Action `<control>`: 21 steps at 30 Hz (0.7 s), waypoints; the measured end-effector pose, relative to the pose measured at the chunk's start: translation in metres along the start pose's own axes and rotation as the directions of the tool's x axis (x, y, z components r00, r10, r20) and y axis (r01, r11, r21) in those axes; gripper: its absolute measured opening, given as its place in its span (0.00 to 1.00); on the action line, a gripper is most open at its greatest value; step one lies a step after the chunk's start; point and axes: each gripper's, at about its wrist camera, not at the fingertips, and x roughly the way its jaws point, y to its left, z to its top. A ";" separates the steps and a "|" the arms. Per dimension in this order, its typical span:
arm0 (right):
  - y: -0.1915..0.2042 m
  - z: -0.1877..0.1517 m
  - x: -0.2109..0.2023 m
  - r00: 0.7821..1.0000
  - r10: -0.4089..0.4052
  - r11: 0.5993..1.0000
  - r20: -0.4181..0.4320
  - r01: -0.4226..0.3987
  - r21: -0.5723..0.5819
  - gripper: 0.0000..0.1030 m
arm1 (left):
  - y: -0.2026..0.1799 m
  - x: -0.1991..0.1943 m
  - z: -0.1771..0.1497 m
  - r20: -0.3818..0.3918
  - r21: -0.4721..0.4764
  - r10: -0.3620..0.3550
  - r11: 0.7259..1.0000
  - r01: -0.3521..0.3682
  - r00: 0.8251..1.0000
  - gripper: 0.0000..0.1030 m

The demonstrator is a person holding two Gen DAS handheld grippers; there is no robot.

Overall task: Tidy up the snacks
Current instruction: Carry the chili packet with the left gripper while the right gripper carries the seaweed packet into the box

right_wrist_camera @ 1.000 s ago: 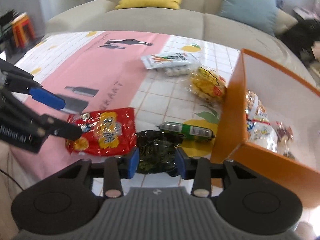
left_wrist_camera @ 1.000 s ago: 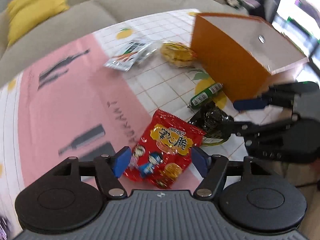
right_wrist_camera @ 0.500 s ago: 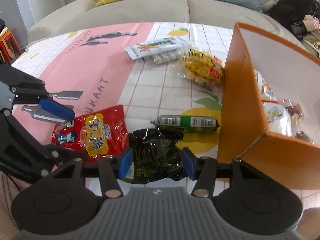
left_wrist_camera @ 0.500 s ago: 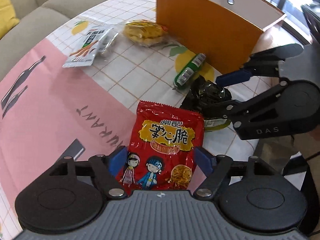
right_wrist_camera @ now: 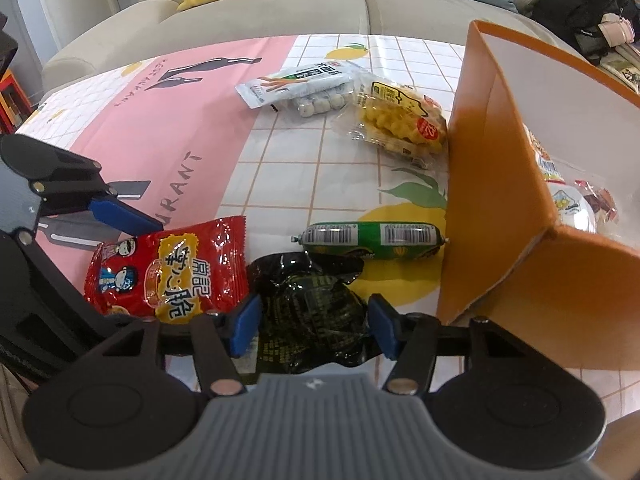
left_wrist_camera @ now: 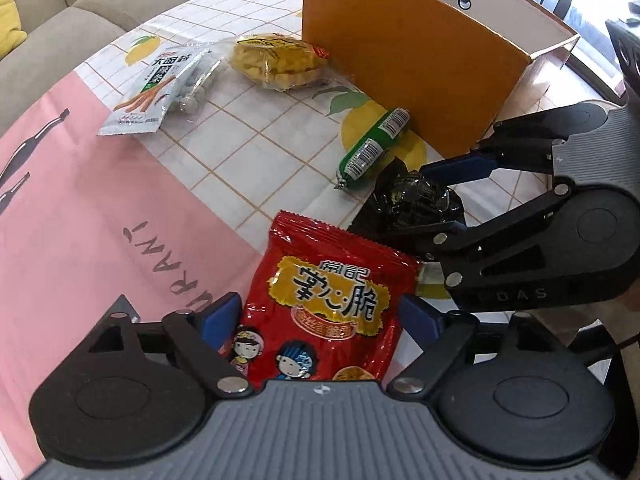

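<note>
A red snack bag lies on the tablecloth between the open jaws of my left gripper; it also shows in the right wrist view. A black crinkled packet lies between the open jaws of my right gripper; it also shows in the left wrist view. Neither bag looks squeezed. A green sausage lies against the orange box, which holds several snacks. A yellow puff bag and a white stick-snack bag lie farther back.
The table wears a pink and white checked cloth. A beige sofa with yellow and blue cushions stands behind it. The orange box is at the right of the table. A small bag of white balls lies by the stick-snack bag.
Both grippers have moved forward and lower over their bags, so the red bag and the black packet now sit deeper between the jaws. The right gripper's jaws have widened.
</note>
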 end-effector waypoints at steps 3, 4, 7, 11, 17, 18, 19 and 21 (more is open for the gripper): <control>-0.002 0.000 -0.002 1.000 0.004 1.000 0.003 -0.004 0.028 0.51 | -0.007 0.002 0.000 0.005 0.011 0.014 1.000 -0.014 1.000 1.00; -0.004 0.000 -0.002 1.000 0.011 0.999 0.001 -0.011 0.043 0.49 | -0.008 0.002 0.000 0.004 0.009 0.016 1.000 -0.016 1.000 1.00; -0.012 0.001 -0.004 0.999 0.035 0.995 -0.007 -0.034 0.093 0.47 | -0.010 0.003 0.000 -0.001 -0.017 0.033 0.999 -0.033 0.999 1.00; -0.011 0.000 -0.006 0.999 0.033 0.995 -0.013 -0.031 0.100 0.45 | -0.010 0.006 0.002 -0.045 -0.094 0.065 0.993 -0.069 0.997 0.98; -0.017 -0.003 -0.012 0.998 0.052 0.991 -0.022 -0.048 0.128 0.44 | -0.009 0.003 0.001 -0.072 -0.216 0.130 0.966 -0.143 0.989 0.90; -0.018 -0.003 -0.014 0.998 0.051 0.990 -0.021 -0.048 0.132 0.44 | -0.008 0.002 0.000 -0.068 -0.243 0.135 0.959 -0.148 0.988 0.89; -0.018 -0.003 -0.015 0.999 0.048 0.990 -0.018 -0.045 0.133 0.44 | -0.007 0.000 -0.001 -0.064 -0.268 0.137 0.952 -0.149 0.989 0.88; -0.019 -0.002 -0.018 0.999 0.048 0.989 -0.009 -0.046 0.140 0.44 | -0.004 -0.004 -0.003 -0.058 -0.317 0.143 0.936 -0.154 0.988 0.87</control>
